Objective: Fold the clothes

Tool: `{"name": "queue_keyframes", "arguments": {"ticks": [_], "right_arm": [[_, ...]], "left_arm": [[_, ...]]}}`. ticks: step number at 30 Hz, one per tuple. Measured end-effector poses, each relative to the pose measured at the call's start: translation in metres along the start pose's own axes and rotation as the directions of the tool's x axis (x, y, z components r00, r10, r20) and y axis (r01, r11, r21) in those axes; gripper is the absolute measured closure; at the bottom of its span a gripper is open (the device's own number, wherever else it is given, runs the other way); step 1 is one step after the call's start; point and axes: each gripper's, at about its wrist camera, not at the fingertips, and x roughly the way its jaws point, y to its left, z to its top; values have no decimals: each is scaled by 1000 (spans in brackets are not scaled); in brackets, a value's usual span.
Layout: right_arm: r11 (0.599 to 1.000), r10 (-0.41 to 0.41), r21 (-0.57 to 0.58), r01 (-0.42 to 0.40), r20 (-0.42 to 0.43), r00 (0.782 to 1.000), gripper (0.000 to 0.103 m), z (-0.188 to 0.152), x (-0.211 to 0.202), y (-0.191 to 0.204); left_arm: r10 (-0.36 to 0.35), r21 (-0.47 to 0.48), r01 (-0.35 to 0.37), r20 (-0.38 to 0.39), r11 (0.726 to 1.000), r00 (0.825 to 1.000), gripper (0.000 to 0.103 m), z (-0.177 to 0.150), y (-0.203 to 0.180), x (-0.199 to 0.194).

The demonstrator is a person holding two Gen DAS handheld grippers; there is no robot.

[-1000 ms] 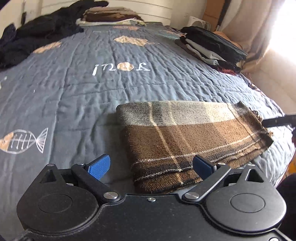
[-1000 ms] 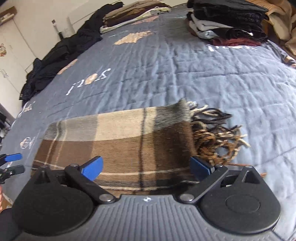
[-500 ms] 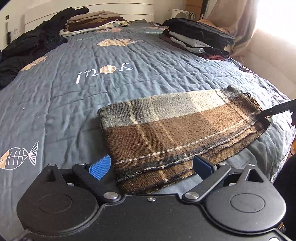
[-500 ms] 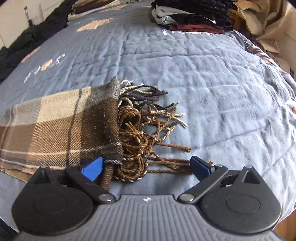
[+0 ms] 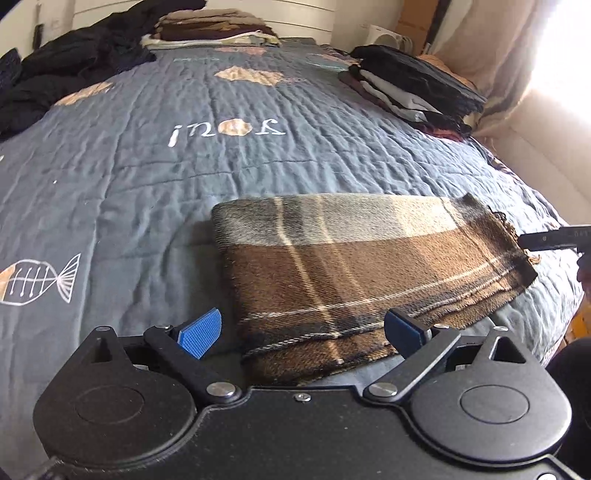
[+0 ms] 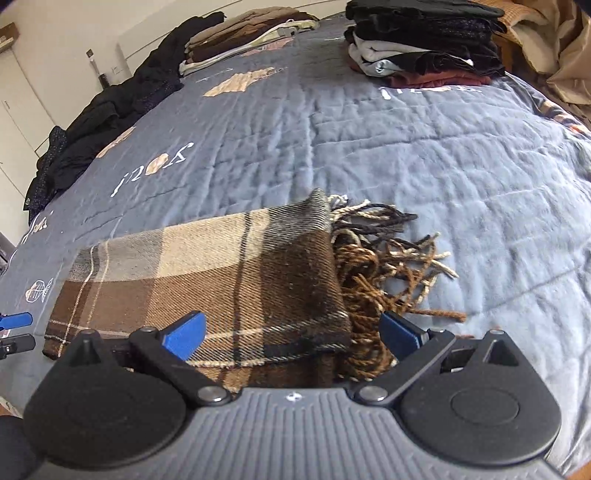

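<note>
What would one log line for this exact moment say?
scarf: folded, flat on quilt | left tool: open, fold end | right tool: open, fringe end | nothing gripped

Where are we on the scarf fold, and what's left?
Done: plaid scarf lies folded flat on the quilt; two folded stacks, and, stand behind. In hand: nothing, left gripper and right gripper open. Left: loose fringe, dark heap.

One plaid scarf lies just ahead of the tongs. Beyond it sit two folded stacks and one dark loose heap.
</note>
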Motion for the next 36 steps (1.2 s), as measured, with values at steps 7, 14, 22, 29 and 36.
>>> {"name": "queue_keyframes", "arguments": {"ticks": [7,14,22,29,36], "right_arm": [[995,-57,-78,57,5,998,3,20,18,15],[999,-28,-35,28,8,1000,3,25,17,27],[989,83,-120,-86,-36,996,3,10,43,75],[992,62,-104,-69,-70,996,3,2,61,67],[990,91,-98,-97,-66,994,2,-1,60,59]], "left_arm": [[26,-61,-28,-20,998,999,7,4,16,1],[-13,-191,3,-54,982,998,7,-2,25,20],[-124,-453,102,-20,886,992,31,-20,43,36],[-101,-486,88,-1,869,995,23,-22,41,46],[-106,-467,108,31,878,994,83,-13,30,46]]}}
